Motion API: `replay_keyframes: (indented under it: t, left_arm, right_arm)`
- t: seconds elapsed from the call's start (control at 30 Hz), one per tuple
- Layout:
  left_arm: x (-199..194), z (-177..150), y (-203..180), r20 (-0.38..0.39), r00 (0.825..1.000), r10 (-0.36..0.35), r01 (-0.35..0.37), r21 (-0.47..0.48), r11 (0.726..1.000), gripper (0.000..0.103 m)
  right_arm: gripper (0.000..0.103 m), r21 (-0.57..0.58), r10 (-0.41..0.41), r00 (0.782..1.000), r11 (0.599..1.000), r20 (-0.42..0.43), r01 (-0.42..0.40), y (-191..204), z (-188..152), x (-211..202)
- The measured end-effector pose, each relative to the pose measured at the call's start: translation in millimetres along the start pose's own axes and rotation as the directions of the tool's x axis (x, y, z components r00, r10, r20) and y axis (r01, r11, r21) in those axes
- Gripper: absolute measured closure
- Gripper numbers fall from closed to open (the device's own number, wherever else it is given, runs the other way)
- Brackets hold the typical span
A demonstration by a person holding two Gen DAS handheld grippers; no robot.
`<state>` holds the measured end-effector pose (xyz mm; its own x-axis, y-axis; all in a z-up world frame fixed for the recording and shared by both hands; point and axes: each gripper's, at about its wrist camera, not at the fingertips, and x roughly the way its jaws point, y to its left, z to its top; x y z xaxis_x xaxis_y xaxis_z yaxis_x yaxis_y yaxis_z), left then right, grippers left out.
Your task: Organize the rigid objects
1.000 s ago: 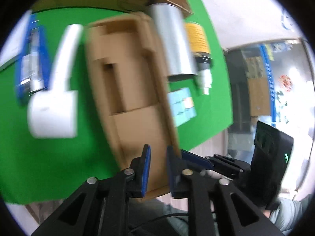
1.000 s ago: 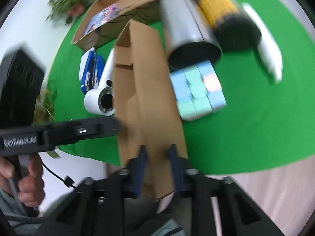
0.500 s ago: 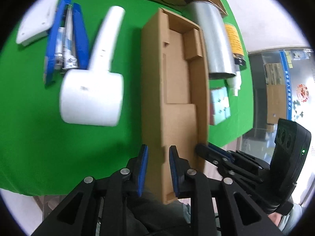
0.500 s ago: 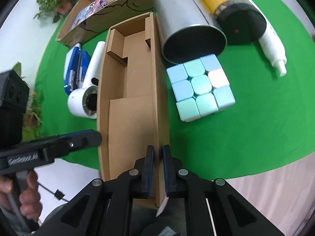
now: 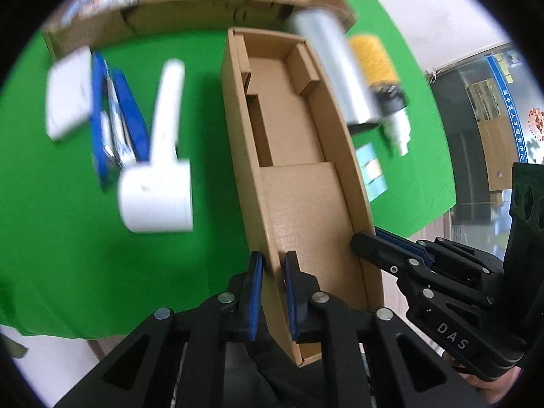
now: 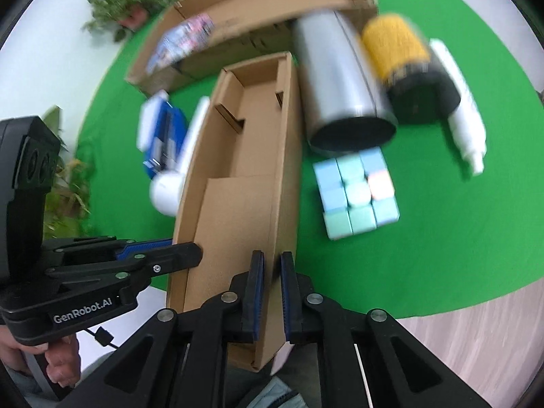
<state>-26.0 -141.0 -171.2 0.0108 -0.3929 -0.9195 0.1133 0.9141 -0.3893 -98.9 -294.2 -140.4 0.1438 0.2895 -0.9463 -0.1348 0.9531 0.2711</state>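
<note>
A long open cardboard box [image 5: 299, 183] with inner dividers juts over the near edge of the green table [image 5: 68, 238]. My left gripper [image 5: 272, 272] straddles its left wall at the near end, and its jaws are closing on that wall. In the right wrist view my right gripper [image 6: 271, 268] is shut on the right wall of the cardboard box [image 6: 238, 204]. Each gripper shows in the other's view: the right gripper [image 5: 360, 239] and the left gripper [image 6: 193, 251].
Left of the box lie a white hair dryer [image 5: 156, 183], a blue stapler [image 5: 115, 125] and a white pad [image 5: 68, 91]. To its right are a silver cylinder [image 6: 340, 95], a yellow-and-black can [image 6: 404, 74], a white bottle [image 6: 465, 125] and a pastel cube [image 6: 357, 193]. A large carton [image 6: 238, 17] stands behind.
Both grippers have risen a little with the box's near end. The left jaws have narrowed onto the left wall. The right grip has not changed.
</note>
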Motion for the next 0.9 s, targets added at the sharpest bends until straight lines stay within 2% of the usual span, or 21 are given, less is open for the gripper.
replay_keyframes:
  t: [0.1, 0.2, 0.37, 0.47, 0.6, 0.73, 0.9]
  left_arm:
    - [-42.0, 4.9, -17.7, 0.1, 0.994, 0.05, -0.054, 0.036, 0.998, 0.091]
    - [-73.0, 13.2, -28.6, 0.188, 0.98, 0.066, -0.075, 0.041, 0.996, 0.091]
    - [-124.1, 34.2, -41.7, 0.329, 0.939, 0.096, -0.12, 0.051, 0.992, 0.091]
    - [-141.9, 51.9, -35.3, 0.374, 0.921, 0.108, -0.131, 0.036, 0.991, 0.091]
    - [-161.3, 79.2, -13.4, 0.406, 0.906, 0.12, -0.14, 0.022, 0.99, 0.091]
    - [-168.7, 113.9, 7.3, 0.399, 0.909, 0.118, -0.133, 0.009, 0.991, 0.091]
    - [-151.1, 173.3, 41.7, 0.347, 0.935, 0.08, -0.086, 0.0, 0.996, 0.091]
  right_arm:
    - [0.096, -0.007, 0.037, 0.997, 0.999, 0.068, -0.037, 4.7, 9.3, -30.0]
    - [0.096, -0.04, 0.067, 0.986, 0.997, 0.152, -0.062, 14.5, 23.7, -63.2]
    - [0.096, -0.073, 0.12, 0.955, 0.992, 0.271, -0.103, 30.4, 62.7, -110.9]
    - [0.096, -0.098, 0.141, 0.941, 0.988, 0.308, -0.116, 44.1, 93.8, -127.0]
    - [0.096, -0.127, 0.168, 0.931, 0.983, 0.323, -0.133, 63.3, 132.7, -132.9]
    - [0.096, -0.113, 0.182, 0.935, 0.981, 0.303, -0.155, 77.6, 181.4, -121.9]
    - [0.095, -0.089, 0.161, 0.953, 0.986, 0.258, -0.142, 82.8, 239.6, -95.3]
